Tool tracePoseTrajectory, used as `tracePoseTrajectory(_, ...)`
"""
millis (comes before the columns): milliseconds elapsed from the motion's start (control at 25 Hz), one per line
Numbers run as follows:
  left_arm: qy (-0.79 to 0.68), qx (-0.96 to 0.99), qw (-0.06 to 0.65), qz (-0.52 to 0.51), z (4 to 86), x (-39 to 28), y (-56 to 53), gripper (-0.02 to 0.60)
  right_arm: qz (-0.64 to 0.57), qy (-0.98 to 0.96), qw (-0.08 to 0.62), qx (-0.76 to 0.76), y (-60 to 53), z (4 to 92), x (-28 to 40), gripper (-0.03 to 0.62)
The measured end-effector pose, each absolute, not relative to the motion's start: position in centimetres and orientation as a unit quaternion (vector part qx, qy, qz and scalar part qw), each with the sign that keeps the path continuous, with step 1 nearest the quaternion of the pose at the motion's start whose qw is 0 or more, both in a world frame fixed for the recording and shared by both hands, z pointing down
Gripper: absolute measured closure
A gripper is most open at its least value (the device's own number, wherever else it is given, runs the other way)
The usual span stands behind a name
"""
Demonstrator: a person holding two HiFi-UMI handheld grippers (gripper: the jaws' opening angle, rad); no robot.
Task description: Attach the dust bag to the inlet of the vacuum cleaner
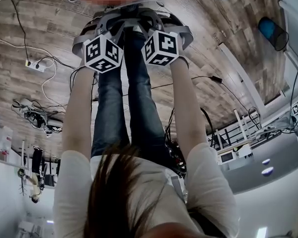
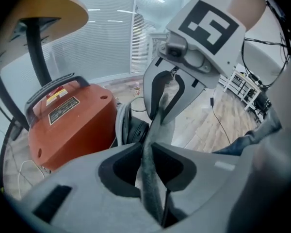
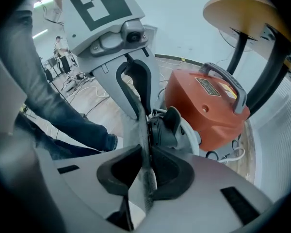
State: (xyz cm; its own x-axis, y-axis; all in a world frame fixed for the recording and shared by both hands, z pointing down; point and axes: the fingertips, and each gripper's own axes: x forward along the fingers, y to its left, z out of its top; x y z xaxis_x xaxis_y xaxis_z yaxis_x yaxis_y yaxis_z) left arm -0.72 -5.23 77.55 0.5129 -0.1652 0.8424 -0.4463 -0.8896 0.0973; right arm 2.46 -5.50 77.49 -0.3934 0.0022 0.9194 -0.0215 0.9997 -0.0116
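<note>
Our left gripper (image 2: 148, 149) had its two black pads pressed together on a fold of the grey fabric dust bag (image 2: 160, 127). Our right gripper (image 3: 146, 152) was clamped the same way on another part of that cloth (image 3: 132, 132). Each gripper faced the other across a short span of fabric, so the bag hung pinched between the two, with both tools pointing steeply down in front of our legs.

Just past the cloth sat the black round inlet (image 3: 162, 130) on the front of the orange vacuum cleaner (image 3: 203, 113), with a pale ring around it. From the left side the inlet (image 2: 133, 130) showed directly behind the fabric, near enough that the two looked to be touching, though we could not tell whether the bag's opening had gone over it. The cleaner (image 2: 70, 125) stood on the wooden floor beside a round wooden-topped table on a black stand (image 2: 48, 8).

We judged the work to be midway: the bag was gripped and brought up to the inlet, but no view showed it seated. Pushing the opening fully on and letting go were left to do.
</note>
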Motion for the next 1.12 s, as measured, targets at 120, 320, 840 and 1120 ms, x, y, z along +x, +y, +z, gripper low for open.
tracePoseTrajectory(120,-0.192,0.856,0.156,0.454,77.51,-0.86,-5.17,0.502,-0.012,-0.829,0.559,-0.011,-5.56,77.33,2.27,0.533)
tracePoseTrajectory(320,-0.131,0.861,0.134,0.474,77.59,-0.59,-5.49,0.502,0.031,-0.838,0.543,0.035,-5.60,77.29,2.41,0.533)
tracePoseTrajectory(840,-0.159,0.858,0.160,0.461,77.87,-0.63,-5.55,0.476,0.097,-0.837,0.531,0.089,-5.70,77.40,2.44,0.516)
tracePoseTrajectory(1120,-0.175,0.849,0.197,0.457,78.07,-0.97,-5.42,0.413,0.147,-0.836,0.516,0.114,-5.36,77.26,2.86,0.453)
